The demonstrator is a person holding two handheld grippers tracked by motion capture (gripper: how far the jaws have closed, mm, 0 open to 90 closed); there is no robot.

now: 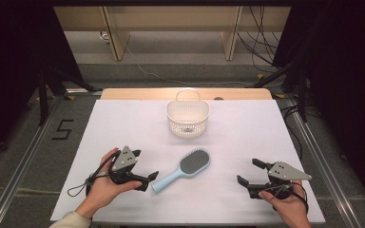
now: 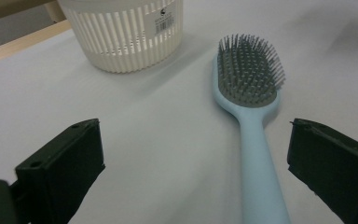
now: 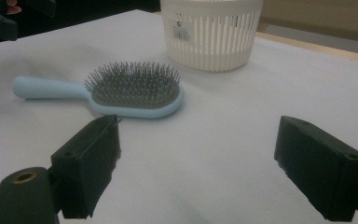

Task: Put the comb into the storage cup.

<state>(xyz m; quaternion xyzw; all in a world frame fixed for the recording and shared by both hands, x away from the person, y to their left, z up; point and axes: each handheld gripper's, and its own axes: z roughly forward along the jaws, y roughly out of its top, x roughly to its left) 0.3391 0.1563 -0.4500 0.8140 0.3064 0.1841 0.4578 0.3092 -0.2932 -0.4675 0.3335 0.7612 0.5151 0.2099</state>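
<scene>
**Both grippers open beside hairbrush**

Hairbrush (image 1: pixel 182 169) lies flat on white table (image 1: pixel 247 142), bristles up, handle end just beside left gripper (image 1: pixel 144 180). Left jaws stand wide apart, handle between them, untouched. Right gripper (image 1: pixel 250 173) sits well apart from the brush, jaws apart, gripping nothing. White basket (image 1: pixel 187 117) stands upright behind the brush

- The high view is looking forward and down over the table (image 1: pixel 123 123).
- Each gripper view is sitting low and close, facing across the tabletop.
- All three are sharing the brush (image 1: pixel 183 169) (image 2: pixel 251 102) (image 3: pixel 116 91) and basket (image 1: pixel 187 116) (image 2: pixel 123 32) (image 3: pixel 212 32).
</scene>
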